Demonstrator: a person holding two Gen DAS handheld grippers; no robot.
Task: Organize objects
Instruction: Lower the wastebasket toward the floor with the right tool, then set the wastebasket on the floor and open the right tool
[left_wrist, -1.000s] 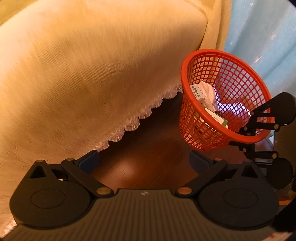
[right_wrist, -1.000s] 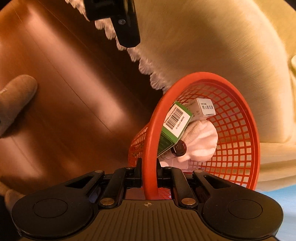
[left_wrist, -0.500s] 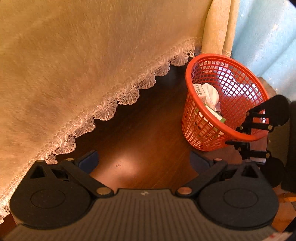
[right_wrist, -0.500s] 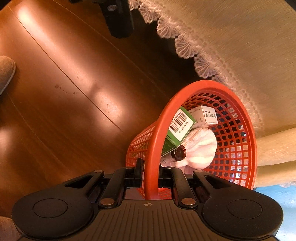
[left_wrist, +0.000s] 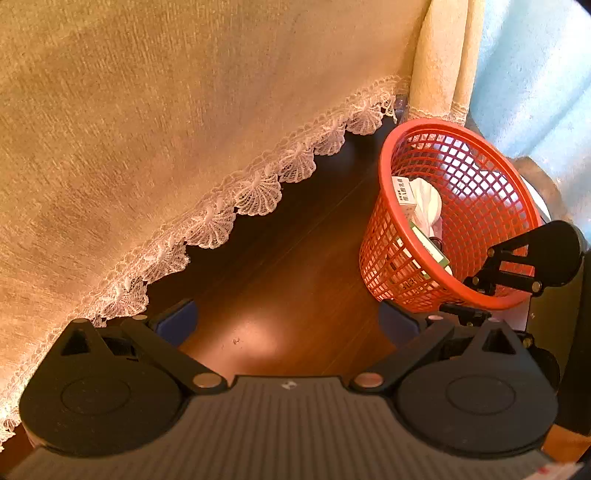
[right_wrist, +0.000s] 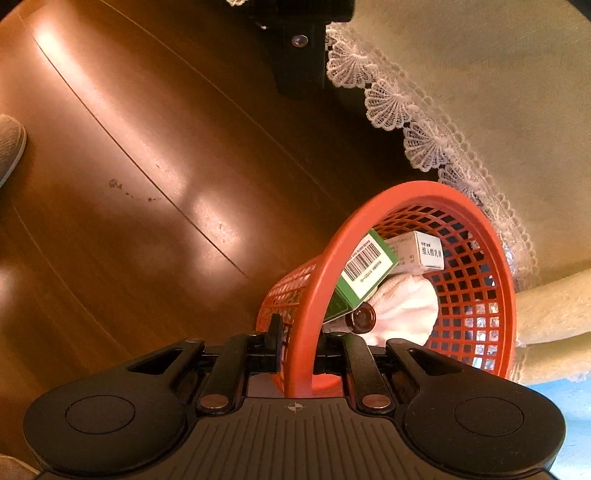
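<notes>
Basket (right_wrist: 476, 325), orange plastic mesh, is held by its rim in the right gripper (right_wrist: 299, 341); the jaws are closed on the near rim, one finger outside the wall, one inside. It hangs tilted, mouth toward the right wrist camera, above a dark wood floor (right_wrist: 147, 184).

Contents seen from the right wrist view:
- green-and-white box (right_wrist: 364, 275) with a barcode, leaning against the near inner wall
- white box (right_wrist: 419, 251) with printed text, behind the green one and touching it
- white cloth (right_wrist: 404, 306), bunched, under the two boxes
- brown bottle (right_wrist: 362, 317), round end facing the camera, just below the green box and against the cloth

Left gripper (left_wrist: 288, 325) is spread wide with nothing between the blue pads (left_wrist: 175, 321); it points down at bare floor, well apart from the basket's contents. In the left wrist view the basket (left_wrist: 391, 258) sits to the right, with the right gripper's black linkage (left_wrist: 524, 258) at its far-right rim.

Surroundings: cream fabric (left_wrist: 166, 110) with a white lace scalloped edge (left_wrist: 255, 192) drapes over the floor beside the basket; the lace passes close to the basket's rim, contact cannot be told. Pale blue fabric (left_wrist: 535, 74) lies at upper right in the left view. Grey shoe toe (right_wrist: 9, 147) shows at the left edge of the right view, resting on the floor.
</notes>
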